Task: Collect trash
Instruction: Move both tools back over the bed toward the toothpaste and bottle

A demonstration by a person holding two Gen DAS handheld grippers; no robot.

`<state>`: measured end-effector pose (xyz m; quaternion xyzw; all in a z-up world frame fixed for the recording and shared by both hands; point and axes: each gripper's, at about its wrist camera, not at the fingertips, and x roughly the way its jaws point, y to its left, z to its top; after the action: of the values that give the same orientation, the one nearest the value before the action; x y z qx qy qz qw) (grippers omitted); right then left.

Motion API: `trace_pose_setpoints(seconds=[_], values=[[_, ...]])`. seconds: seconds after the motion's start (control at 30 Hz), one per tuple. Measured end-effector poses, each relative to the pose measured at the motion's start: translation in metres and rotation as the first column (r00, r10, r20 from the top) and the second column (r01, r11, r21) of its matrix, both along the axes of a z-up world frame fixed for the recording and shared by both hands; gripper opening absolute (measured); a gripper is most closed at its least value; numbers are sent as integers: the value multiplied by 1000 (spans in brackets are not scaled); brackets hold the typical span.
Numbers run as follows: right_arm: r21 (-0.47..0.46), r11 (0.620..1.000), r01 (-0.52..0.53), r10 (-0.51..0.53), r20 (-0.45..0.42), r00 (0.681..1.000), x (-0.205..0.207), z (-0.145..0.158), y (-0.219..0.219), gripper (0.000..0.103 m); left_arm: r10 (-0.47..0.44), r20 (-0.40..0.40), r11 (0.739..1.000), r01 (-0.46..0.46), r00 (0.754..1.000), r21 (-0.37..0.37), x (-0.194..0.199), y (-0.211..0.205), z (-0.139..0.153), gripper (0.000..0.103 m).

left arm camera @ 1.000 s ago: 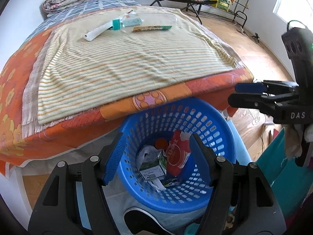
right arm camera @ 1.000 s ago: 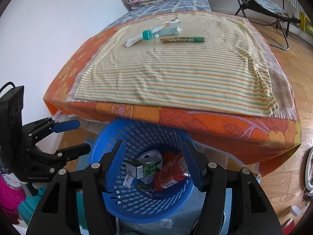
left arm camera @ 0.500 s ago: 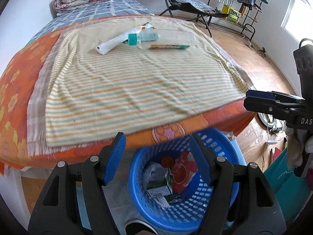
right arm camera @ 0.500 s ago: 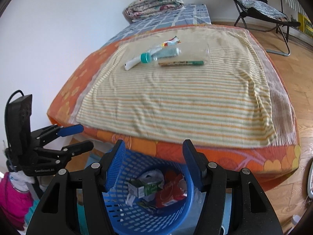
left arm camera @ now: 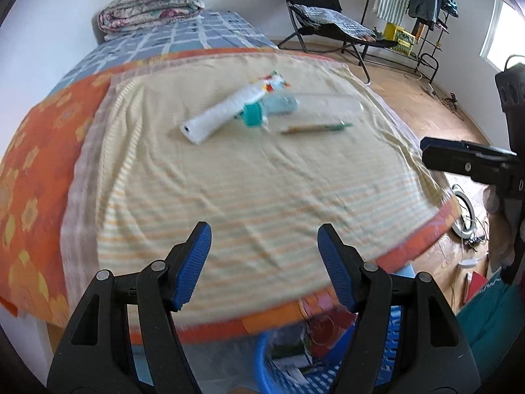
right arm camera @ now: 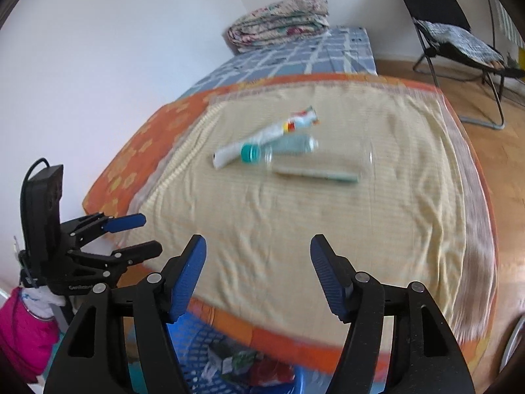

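Observation:
On the striped cloth on the bed lie a white tube, a clear bottle with a teal cap and a thin green-tipped stick. A blue basket holding trash stands below the bed's near edge. My left gripper is open and empty above the bed edge. My right gripper is open and empty too. Each shows in the other's view: the right at the right edge, the left at the left.
A folded quilt lies at the bed's far end. A black folding chair and a clothes rack stand on the wooden floor to the right. A white wall runs along the bed's left side.
Both grippers have risen from over the basket and tilted up toward the bed. The basket has dropped to the bottom of both views; the items on the cloth look nearer.

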<state>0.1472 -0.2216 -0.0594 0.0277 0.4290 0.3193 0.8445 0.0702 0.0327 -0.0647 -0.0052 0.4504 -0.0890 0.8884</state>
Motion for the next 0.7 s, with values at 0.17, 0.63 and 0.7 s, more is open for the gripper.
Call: trace_pose_setpoints(seconds=[0.17,0.63,0.7], values=[[-13,1000,-23,23,45,999,41,8,13,66,36,9,999,-36,999,-20,31,18,3,69],[66,995,76,-70,-97,993,146,-14,7,66,134,5,988,-133,991,-74,96,56,-5,69],[60,995,82,-74,-125,989,157,-23,6,66,144,-2,986,-144,990,-86,102,61,-7,69]])
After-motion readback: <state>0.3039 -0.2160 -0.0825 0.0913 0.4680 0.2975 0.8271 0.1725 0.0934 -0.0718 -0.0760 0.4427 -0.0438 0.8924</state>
